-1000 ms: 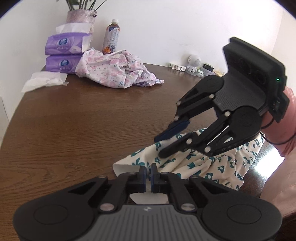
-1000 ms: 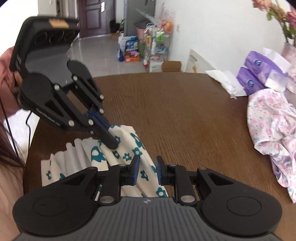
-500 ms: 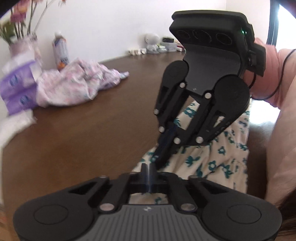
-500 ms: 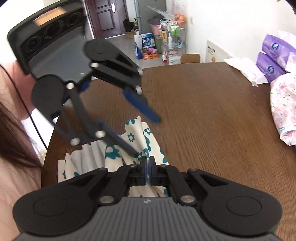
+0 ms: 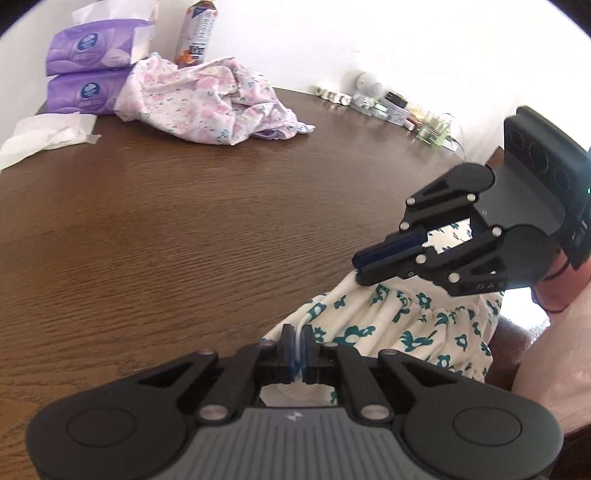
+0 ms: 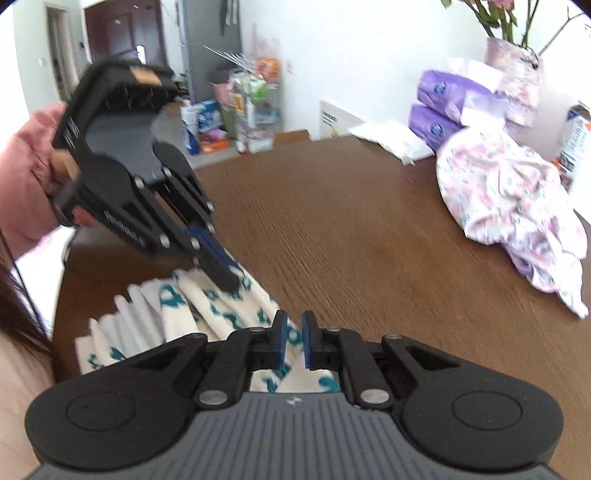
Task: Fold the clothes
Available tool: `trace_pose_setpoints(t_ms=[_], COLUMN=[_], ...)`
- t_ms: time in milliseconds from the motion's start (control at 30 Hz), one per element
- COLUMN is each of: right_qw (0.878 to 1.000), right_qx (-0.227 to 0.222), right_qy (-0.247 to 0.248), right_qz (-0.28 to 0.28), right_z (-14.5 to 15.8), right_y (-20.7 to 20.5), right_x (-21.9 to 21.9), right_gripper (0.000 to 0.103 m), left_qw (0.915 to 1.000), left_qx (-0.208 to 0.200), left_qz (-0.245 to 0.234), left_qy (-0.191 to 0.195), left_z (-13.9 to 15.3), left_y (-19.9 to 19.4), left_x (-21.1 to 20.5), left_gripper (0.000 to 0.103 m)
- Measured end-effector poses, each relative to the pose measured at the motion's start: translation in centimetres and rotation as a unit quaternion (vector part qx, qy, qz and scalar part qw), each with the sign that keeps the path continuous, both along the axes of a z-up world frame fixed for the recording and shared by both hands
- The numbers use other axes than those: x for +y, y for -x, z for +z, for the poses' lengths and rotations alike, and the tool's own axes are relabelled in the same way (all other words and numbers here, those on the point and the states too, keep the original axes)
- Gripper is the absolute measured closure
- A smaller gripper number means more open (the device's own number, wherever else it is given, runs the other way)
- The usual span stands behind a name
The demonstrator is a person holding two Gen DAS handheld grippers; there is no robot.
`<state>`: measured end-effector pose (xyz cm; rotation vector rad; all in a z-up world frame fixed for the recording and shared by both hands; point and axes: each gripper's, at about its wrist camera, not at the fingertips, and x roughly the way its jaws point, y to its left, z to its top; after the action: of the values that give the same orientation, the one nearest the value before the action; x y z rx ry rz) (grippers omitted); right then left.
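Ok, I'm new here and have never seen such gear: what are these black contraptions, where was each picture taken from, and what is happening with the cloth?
There is no robot. A person holds a pair of tongs in each hand, and each pair carries a wide-angle camera that looks along its two fingers. One picture looks out from the left tongs and the other from the right tongs, and each view also shows the other pair. On the brown wooden table, close to the person, lies a white garment with teal flowers. The left tongs are shut on its edge. The right tongs' jaws are opening, with the cloth between them. Farther back are a crumpled pink floral garment, two purple tissue packs and a drink bottle.
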<state>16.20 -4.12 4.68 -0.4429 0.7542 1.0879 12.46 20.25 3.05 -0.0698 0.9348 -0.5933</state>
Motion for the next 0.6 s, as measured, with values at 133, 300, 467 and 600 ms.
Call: trace_pose_setpoints(t_ms=[133, 300, 467, 600], right_qw=[0.999, 0.999, 0.999, 0.998], right_qx=[0.014, 0.006, -0.030, -0.040], right_qy=[0.007, 0.013, 0.027, 0.018], right_qz=[-0.036, -0.036, -0.025, -0.041], right_z=[-1.4, -2.0, -2.5, -2.0], right_y=[-0.9, -0.9, 0.0, 0.5], right_x=[0.9, 1.6, 2.2, 1.6], right_gripper=[0.099, 0.100, 0.100, 0.099], left_qw=[0.9981, 0.9921, 0.9945, 0.9950], left_qx=[-0.038, -0.119, -0.089, -0.080], left_qz=[0.046, 0.040, 0.014, 0.030], left_qy=[-0.012, 0.000, -0.053, -0.053], left_z=[1.3, 2.9, 0.2, -0.5], left_y=[1.6, 2.7, 0.8, 0.8], left_x=[0.8, -0.8, -4.0, -4.1], left_gripper=[0.091, 0.089, 0.095, 0.095])
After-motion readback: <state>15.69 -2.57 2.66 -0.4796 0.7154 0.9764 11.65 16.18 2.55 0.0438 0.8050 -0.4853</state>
